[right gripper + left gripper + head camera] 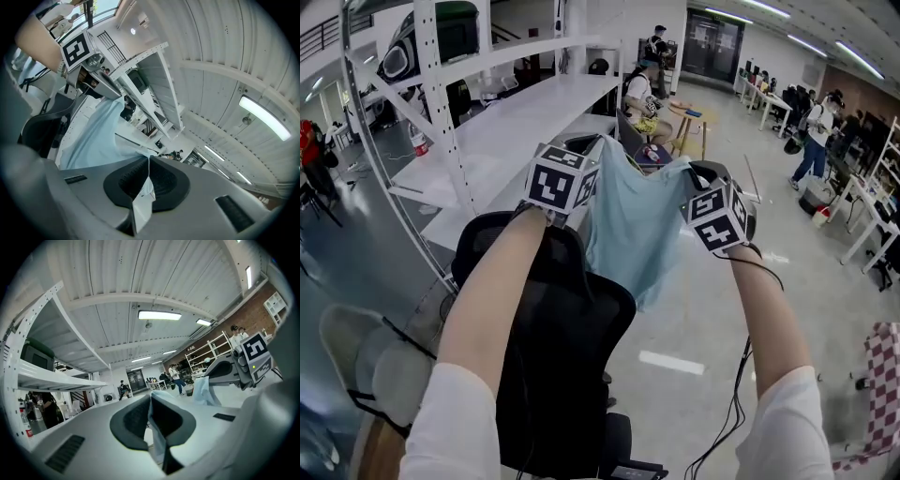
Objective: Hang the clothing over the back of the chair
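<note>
Floor (694,309) grey; white shelving (516,127) beside chair (567,323) and blue garment (633,225)

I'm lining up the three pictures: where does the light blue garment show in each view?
Head view: light blue garment at centre, hanging.
Left gripper view: garment pinched between fingers, low centre.
Right gripper view: garment spread at left, pinched low centre.
Shared landmark: white shelving rack.

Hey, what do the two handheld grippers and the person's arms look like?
The left gripper and right gripper have light grey bodies with black ridged pads. Each carries a cube of black-and-white square markers. The person wears white sleeves, and a black cable trails by the right forearm.
</note>
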Action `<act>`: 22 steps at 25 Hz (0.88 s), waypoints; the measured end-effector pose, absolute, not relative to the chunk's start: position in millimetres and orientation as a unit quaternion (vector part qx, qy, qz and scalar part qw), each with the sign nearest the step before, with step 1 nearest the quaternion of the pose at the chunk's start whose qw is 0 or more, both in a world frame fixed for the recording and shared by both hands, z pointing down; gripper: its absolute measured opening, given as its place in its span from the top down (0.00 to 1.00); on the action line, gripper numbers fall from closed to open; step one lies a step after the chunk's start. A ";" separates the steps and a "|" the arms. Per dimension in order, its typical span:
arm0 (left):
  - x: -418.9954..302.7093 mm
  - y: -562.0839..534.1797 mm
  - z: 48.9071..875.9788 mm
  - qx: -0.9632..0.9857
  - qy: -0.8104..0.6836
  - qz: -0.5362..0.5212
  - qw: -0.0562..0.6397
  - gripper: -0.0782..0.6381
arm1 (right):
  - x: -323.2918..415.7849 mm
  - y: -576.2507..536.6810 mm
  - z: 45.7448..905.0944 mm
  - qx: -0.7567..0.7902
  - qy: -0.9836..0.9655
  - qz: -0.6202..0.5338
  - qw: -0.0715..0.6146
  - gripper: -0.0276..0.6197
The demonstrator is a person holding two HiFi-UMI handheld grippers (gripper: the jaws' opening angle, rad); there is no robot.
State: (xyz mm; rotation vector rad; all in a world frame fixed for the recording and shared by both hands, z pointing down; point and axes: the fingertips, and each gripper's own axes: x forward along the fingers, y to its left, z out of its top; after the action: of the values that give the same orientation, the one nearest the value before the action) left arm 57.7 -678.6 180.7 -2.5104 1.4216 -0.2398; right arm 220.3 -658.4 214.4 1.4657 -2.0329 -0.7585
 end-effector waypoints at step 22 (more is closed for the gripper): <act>-156.2 -699.2 133.2 -0.808 0.539 -0.117 0.209 0.85 | 84.6 -676.3 165.0 0.536 -0.718 -0.329 0.298 0.91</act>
State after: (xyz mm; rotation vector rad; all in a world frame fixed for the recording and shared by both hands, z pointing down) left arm -156.2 -699.2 133.2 -2.2466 1.4996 -0.3261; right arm 84.6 -676.3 165.0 1.4257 -1.9072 -0.8755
